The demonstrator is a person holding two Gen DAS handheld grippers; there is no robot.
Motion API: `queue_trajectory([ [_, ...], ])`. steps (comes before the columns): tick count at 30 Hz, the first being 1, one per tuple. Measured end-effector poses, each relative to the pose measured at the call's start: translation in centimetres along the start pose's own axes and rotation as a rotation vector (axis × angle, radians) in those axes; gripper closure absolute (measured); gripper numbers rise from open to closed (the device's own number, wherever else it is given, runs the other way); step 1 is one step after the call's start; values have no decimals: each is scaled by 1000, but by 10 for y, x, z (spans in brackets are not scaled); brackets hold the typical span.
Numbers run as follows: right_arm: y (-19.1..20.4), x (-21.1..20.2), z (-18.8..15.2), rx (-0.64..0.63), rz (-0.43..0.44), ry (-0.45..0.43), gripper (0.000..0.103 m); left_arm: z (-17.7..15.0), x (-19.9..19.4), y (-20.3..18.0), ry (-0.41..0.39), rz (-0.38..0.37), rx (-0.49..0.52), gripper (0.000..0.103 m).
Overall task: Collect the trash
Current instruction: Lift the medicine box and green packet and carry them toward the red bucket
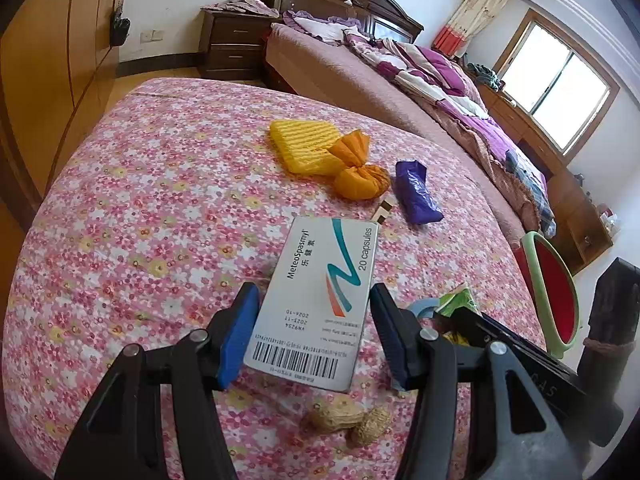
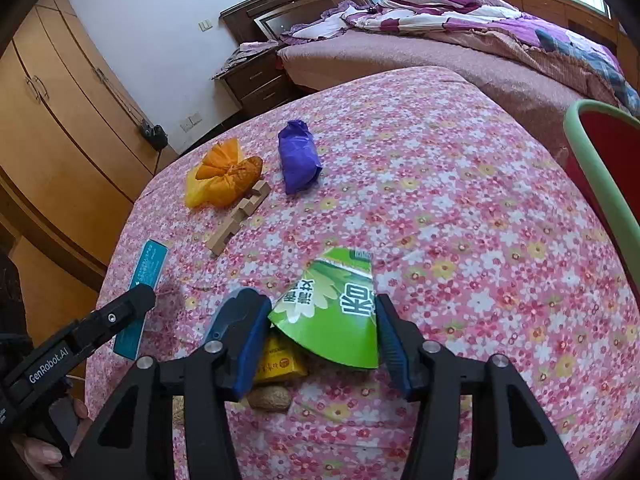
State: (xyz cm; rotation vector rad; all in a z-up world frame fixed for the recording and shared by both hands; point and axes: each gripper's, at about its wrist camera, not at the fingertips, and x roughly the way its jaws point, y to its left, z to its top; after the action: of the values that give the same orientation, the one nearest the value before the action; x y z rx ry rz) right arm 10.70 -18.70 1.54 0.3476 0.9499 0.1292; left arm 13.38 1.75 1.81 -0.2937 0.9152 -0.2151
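The left gripper grips a white capsule box, its blue pads pressed on the long sides. Only the left view shows the box's printed face, a yellow ridged pad and two peanuts on the cloth below the box. The right view sees that box edge-on, as a teal strip beside the left gripper's body.

The right gripper straddles a green carton scrap; both pads lie against its edges, but whether they press it I cannot tell. Only this view shows a yellow packet under the scrap, a peanut below that, and the whole wooden block piece.

Both views show an orange bag and a purple bag further up the floral cloth. The red bin with its green rim stands at the cloth's right edge. The cloth between scrap and bin lies bare.
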Motion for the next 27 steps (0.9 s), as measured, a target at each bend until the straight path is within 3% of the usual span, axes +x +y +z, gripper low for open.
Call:
queue_trajectory([
  [8,-9,-17,-4,26,58,-31,51,-6,-9,-13,-12,-14,22,45],
  [24,-41,-115,-17,92,81,-208,51,-19,-56,-66,-55,-69,127,45],
  [27,-53,-131,-19,107,102,-236,51,-21,-64,-83,-31,-124,150,45],
])
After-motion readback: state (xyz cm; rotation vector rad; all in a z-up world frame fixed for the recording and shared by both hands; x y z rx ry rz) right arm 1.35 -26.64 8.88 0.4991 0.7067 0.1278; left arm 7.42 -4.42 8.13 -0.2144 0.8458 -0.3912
